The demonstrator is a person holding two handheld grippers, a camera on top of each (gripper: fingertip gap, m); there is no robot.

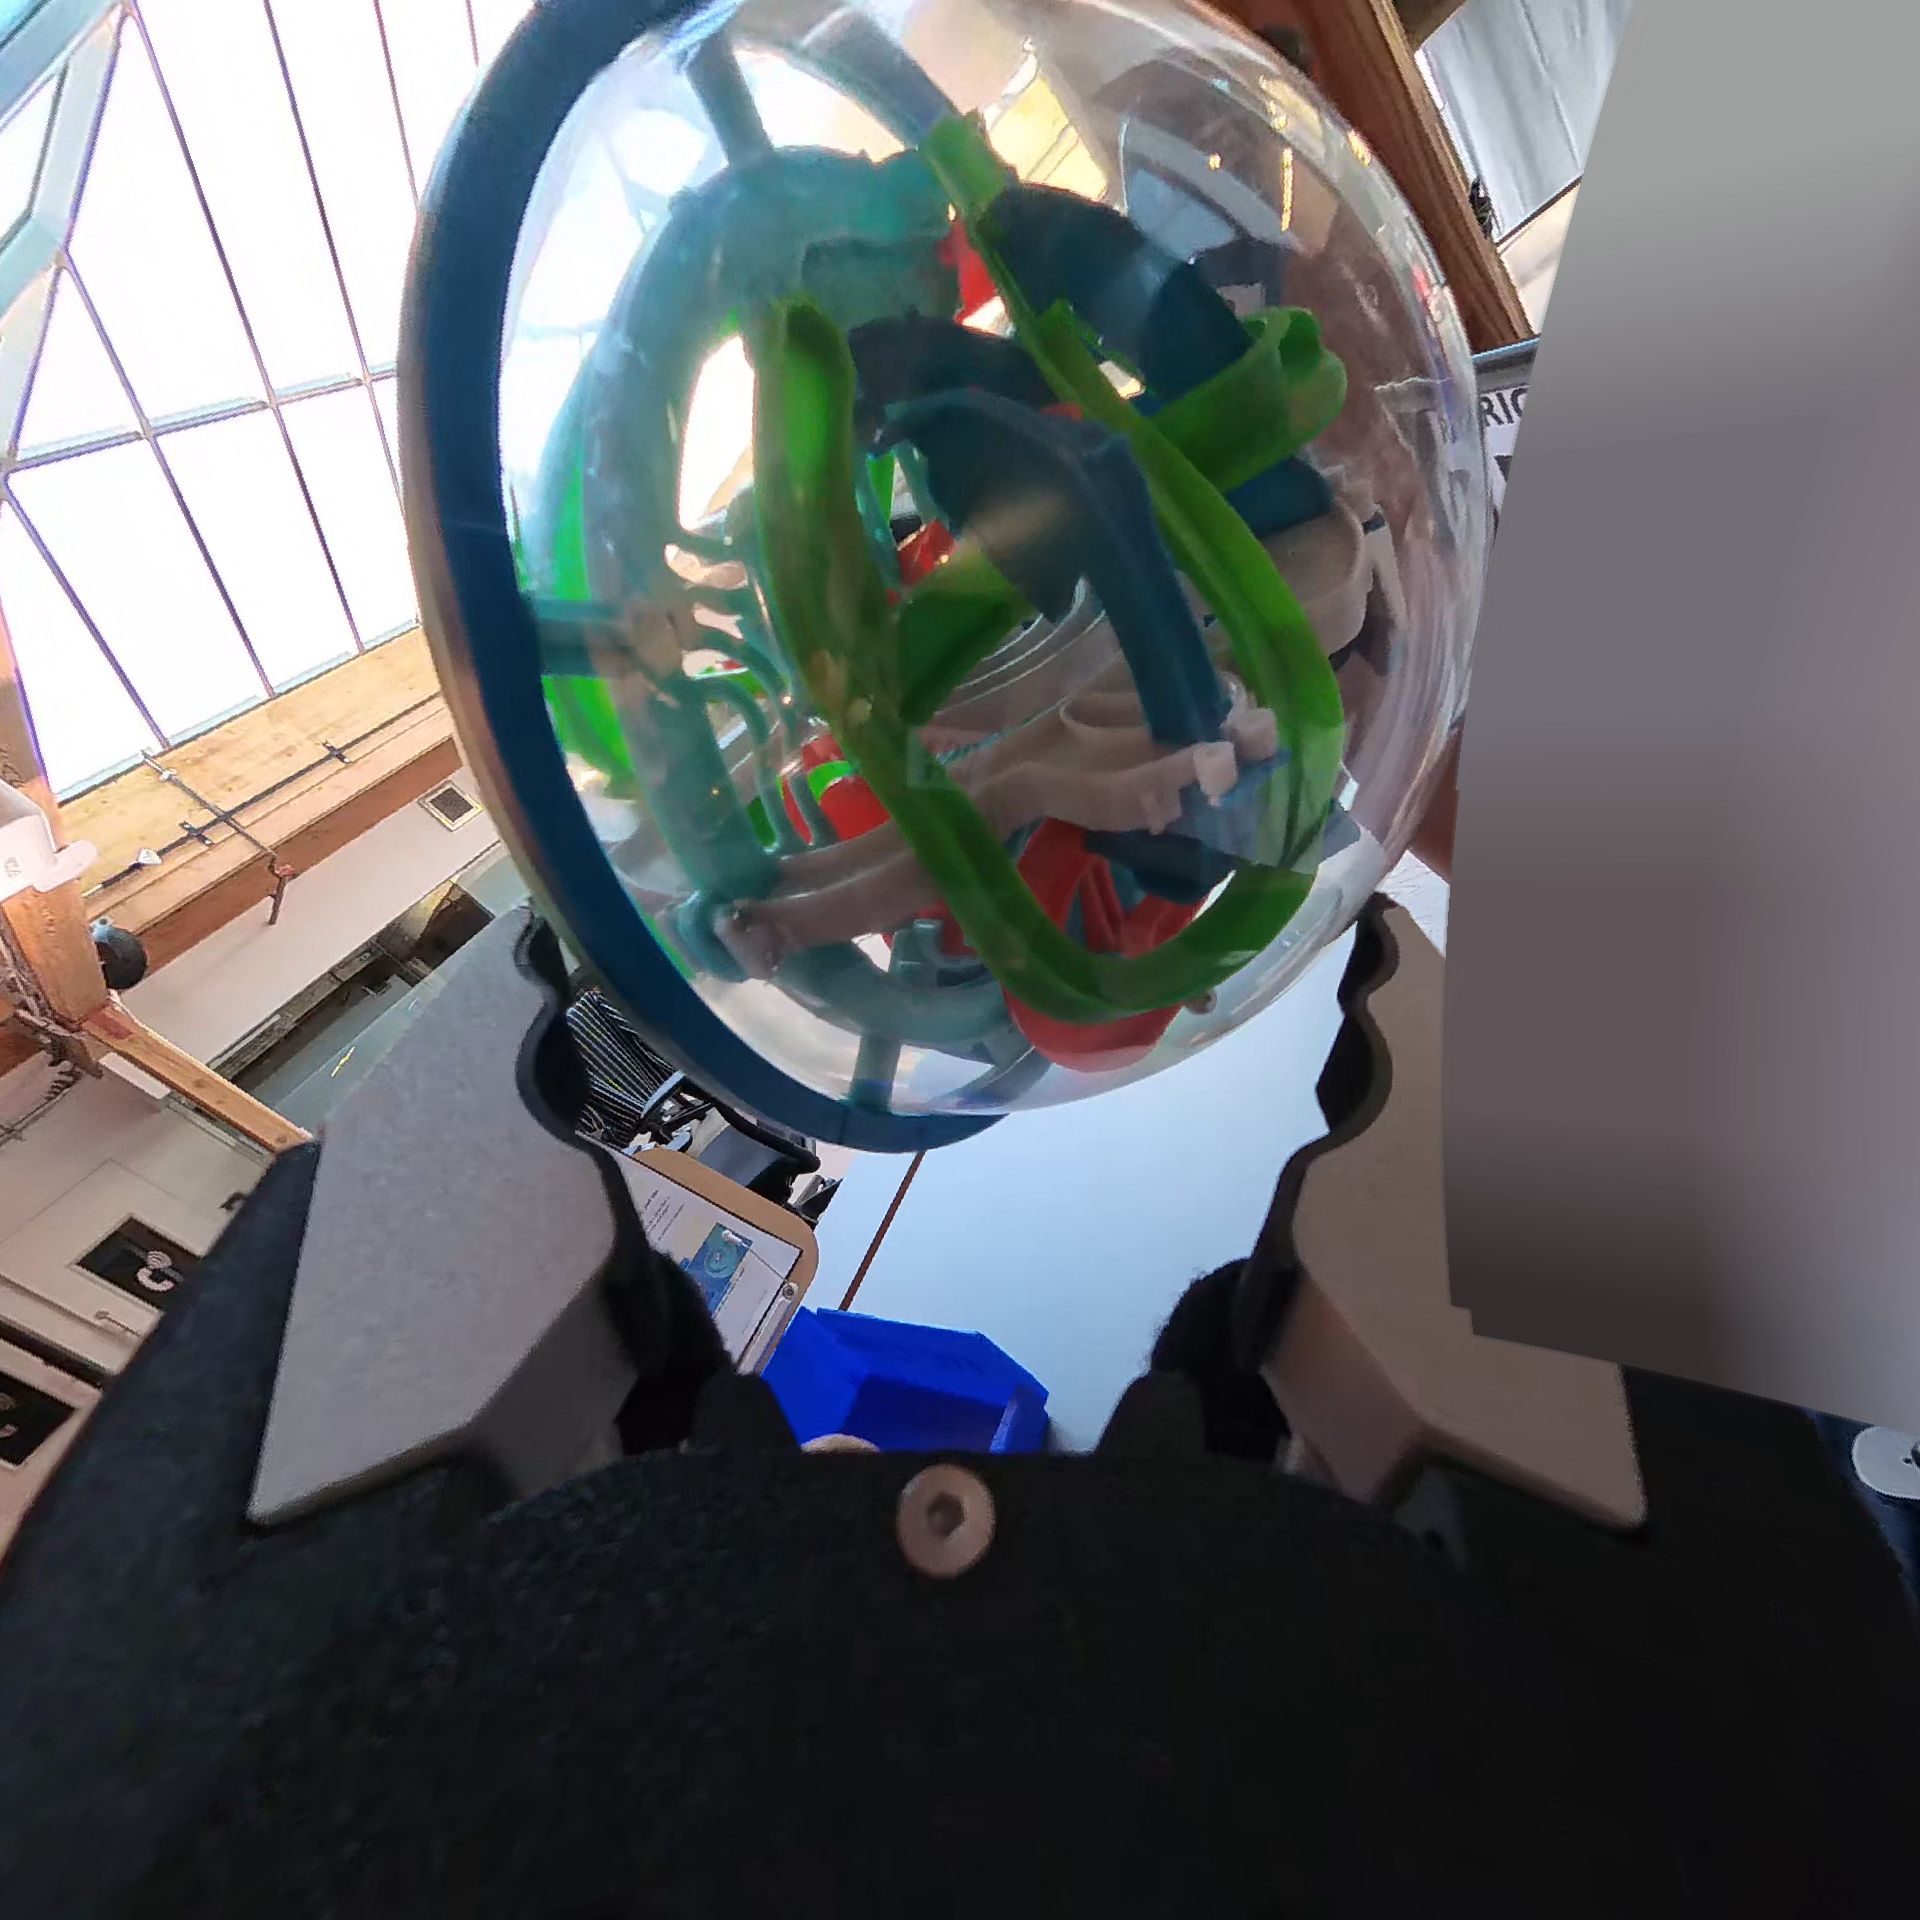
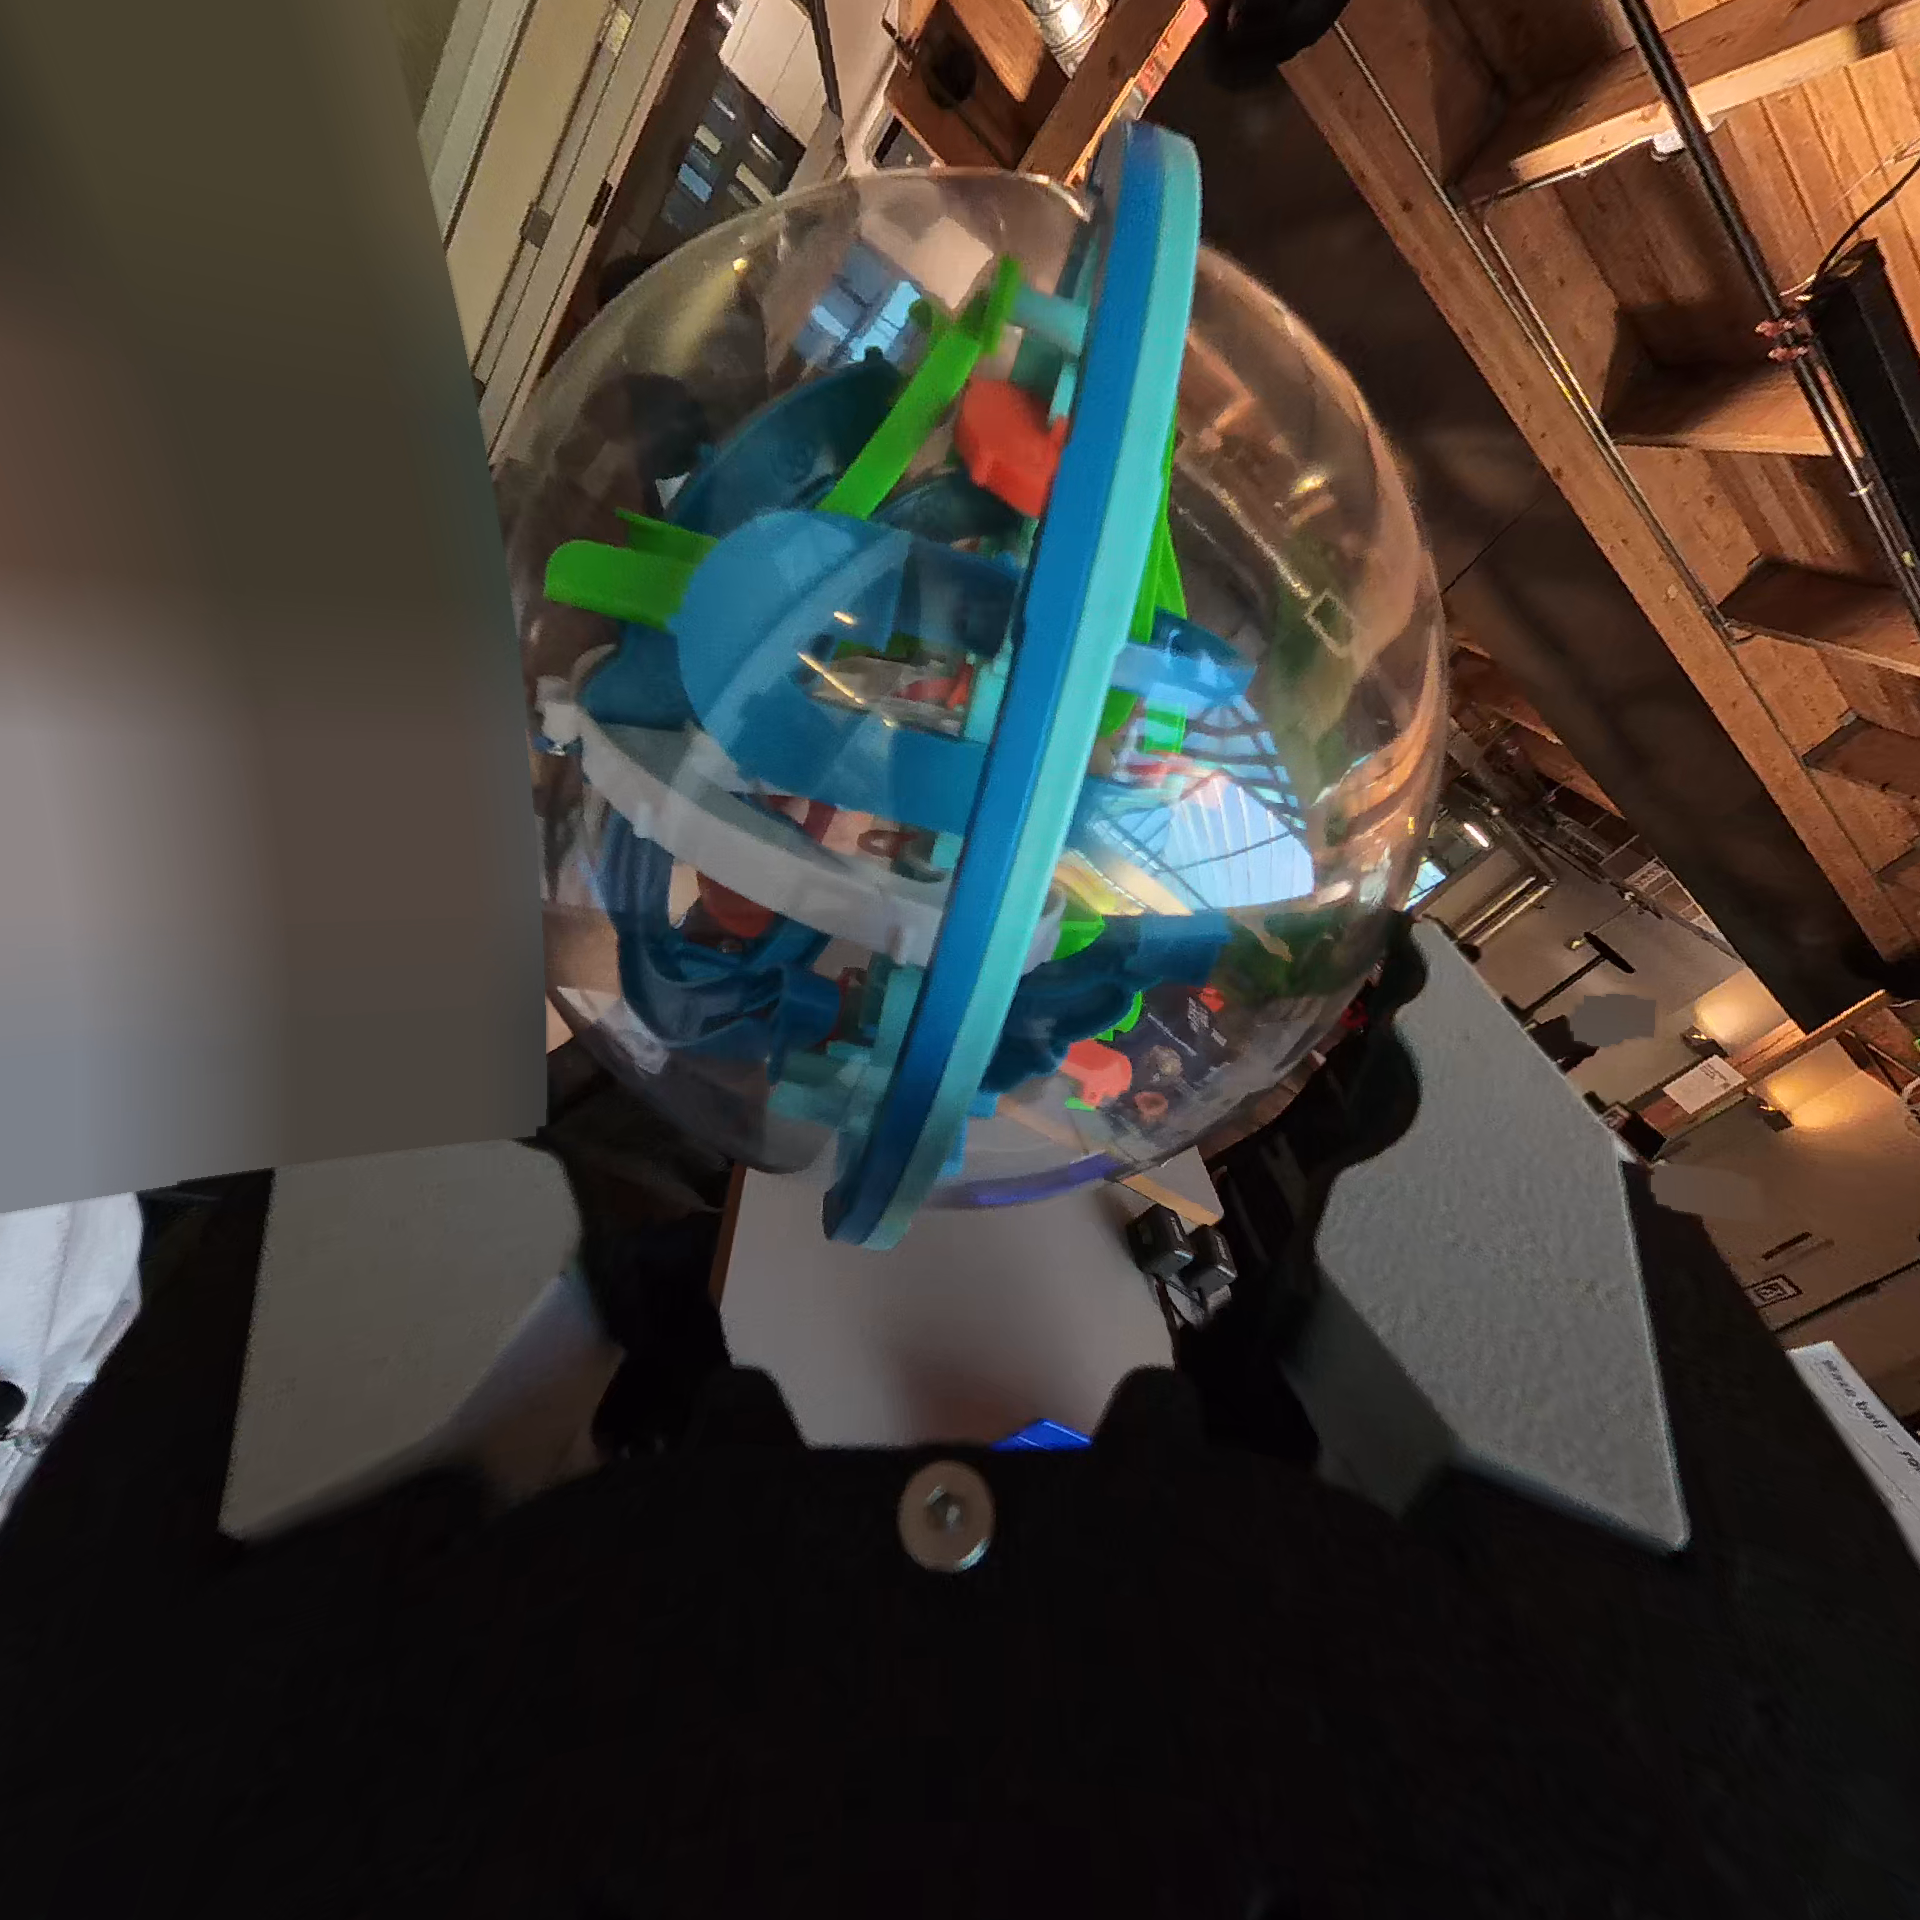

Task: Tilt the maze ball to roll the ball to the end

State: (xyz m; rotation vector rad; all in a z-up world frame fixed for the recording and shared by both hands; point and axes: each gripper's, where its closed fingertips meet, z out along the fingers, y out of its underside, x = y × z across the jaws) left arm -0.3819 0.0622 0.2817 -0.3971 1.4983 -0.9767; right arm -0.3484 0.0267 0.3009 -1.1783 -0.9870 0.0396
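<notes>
Black textured gripper bodies fill the bottom of both wrist views, and from each one two grey fingers with black wavy pads reach forward to the clear plastic maze sphere with a blue ring around its middle. The left gripper has its pads spread wide, one on each side of the sphere's lower part, and they seem to press on the shell; the left pad sits just at the blue ring. The right gripper grips the same sphere in the same wide way, though its left pad is mostly hidden behind the sphere. I judge that two grips from opposite sides let the person turn the sphere freely in the air. The blue ring stands steeply tilted. Inside the sphere run green, blue, white and red tracks. The small rolling ball I cannot find.
</notes>
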